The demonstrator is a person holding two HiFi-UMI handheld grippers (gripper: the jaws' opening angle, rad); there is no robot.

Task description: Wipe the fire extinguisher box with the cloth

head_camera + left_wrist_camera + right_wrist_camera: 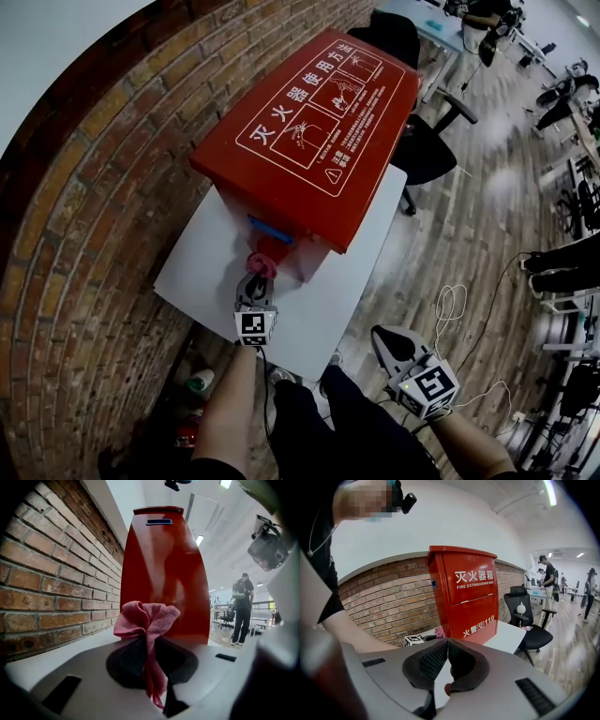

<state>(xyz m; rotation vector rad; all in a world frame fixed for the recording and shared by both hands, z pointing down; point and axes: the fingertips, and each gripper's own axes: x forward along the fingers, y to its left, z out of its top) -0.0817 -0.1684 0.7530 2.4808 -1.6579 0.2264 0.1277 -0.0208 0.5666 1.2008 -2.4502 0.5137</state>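
A red fire extinguisher box (314,122) fills the upper centre of the head view, seen from above. It stands on a white table (352,281) pushed against a brick wall (84,234) that runs down the left side of the frame. White Chinese characters and instruction diagrams are printed on the box's top panel.

Just below the box's near face, at the centre of the frame, the left gripper (255,287) points up at the box. Its jaws are closed tight on a bunched pink cloth (262,265). In the left gripper view the cloth (147,620) sprouts from between the pinched jaws at lower centre, with the glossy red box (166,569) rising right behind it. The cloth seems to touch the box's lower face, though the angle leaves this unsure.

At the lower right of the head view, the right gripper (386,339) hangs off the table's edge, over wooden floor and well apart from the box. In the right gripper view its jaws (446,641) meet at the tips with nothing between them. The box (468,597) stands at the centre beyond them.

A black office chair (427,145) sits past the table at the upper right. A standing person (243,606) shows far off at the right of the left gripper view.
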